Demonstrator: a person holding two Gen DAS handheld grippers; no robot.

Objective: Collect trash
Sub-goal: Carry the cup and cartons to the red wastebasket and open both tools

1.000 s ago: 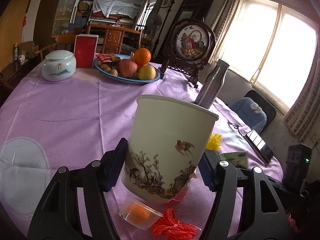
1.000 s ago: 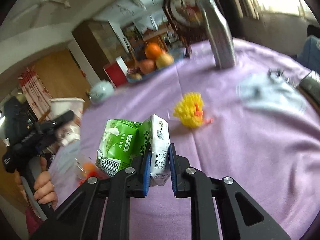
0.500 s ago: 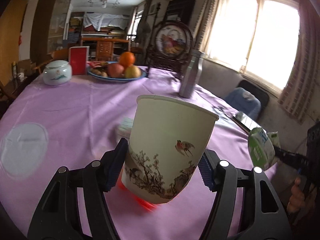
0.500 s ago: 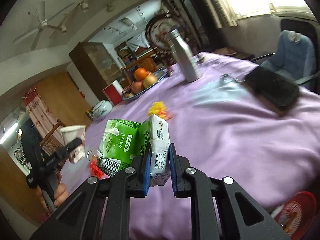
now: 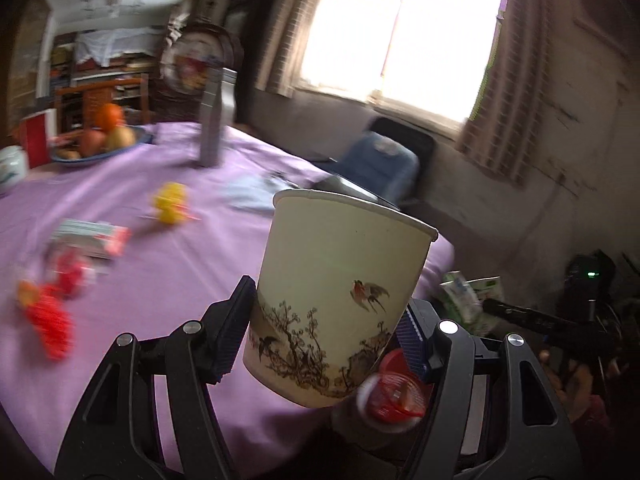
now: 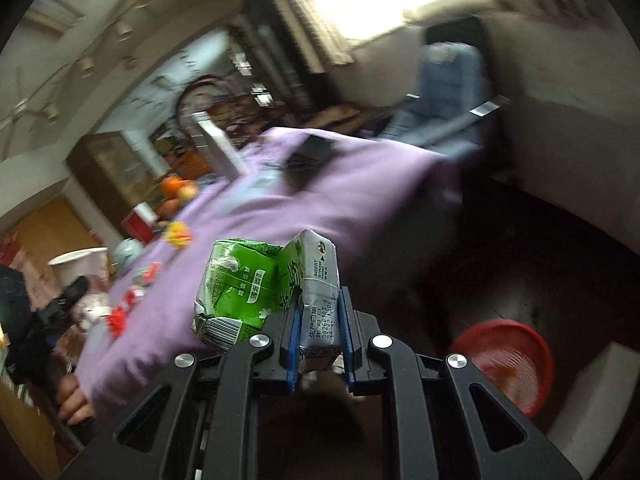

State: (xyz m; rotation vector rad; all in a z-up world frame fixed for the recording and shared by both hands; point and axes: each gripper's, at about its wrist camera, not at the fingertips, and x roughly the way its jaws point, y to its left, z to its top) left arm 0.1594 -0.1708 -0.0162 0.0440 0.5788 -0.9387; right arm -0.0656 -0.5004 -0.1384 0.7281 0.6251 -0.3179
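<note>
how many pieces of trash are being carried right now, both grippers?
2. A paper cup clamped in the left gripper, and a crushed green drink carton pinched in the right gripper. Anything inside the cup is hidden.

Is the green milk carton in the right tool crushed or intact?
Crushed: the green milk carton is creased and dented, clamped in the right tool.

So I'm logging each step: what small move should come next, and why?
Probably carry the carton over the red bin on the floor: the right hand-held gripper is shut on it, and the left already grips the cup.
</note>
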